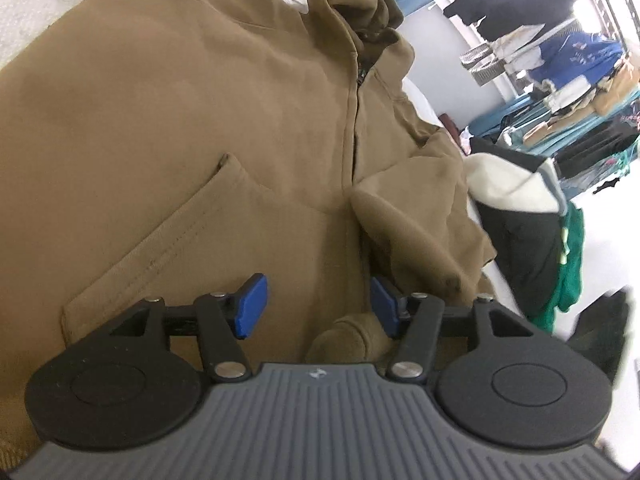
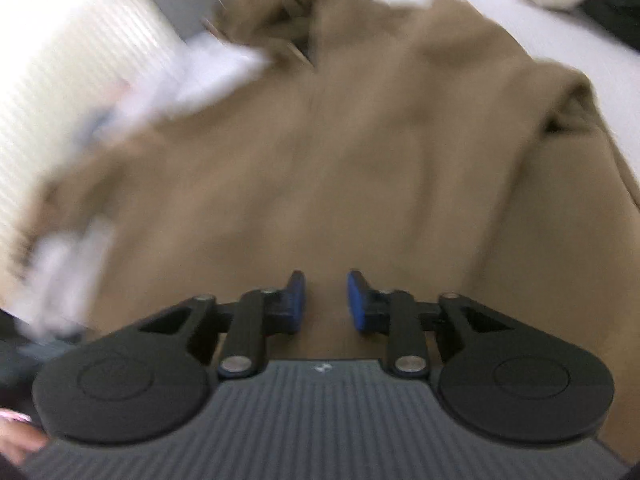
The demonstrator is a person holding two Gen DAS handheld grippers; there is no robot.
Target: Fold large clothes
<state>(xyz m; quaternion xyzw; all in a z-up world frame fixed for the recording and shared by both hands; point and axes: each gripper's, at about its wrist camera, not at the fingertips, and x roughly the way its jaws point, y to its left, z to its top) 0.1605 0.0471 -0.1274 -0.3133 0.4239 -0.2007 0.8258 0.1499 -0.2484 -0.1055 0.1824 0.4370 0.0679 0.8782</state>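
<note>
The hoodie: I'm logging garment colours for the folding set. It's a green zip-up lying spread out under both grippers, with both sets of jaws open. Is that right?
Not quite: the hoodie is tan-brown, not green, as the left wrist view shows clearly; the green there belongs to a separate garment off to the side. The rest holds: it is a zip-up lying spread out under the left gripper and right gripper, both with jaws open.

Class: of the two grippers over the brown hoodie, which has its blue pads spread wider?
The left gripper: its jaws stand wide apart above the brown hoodie. The right gripper shows only a narrow gap between its pads.
</note>
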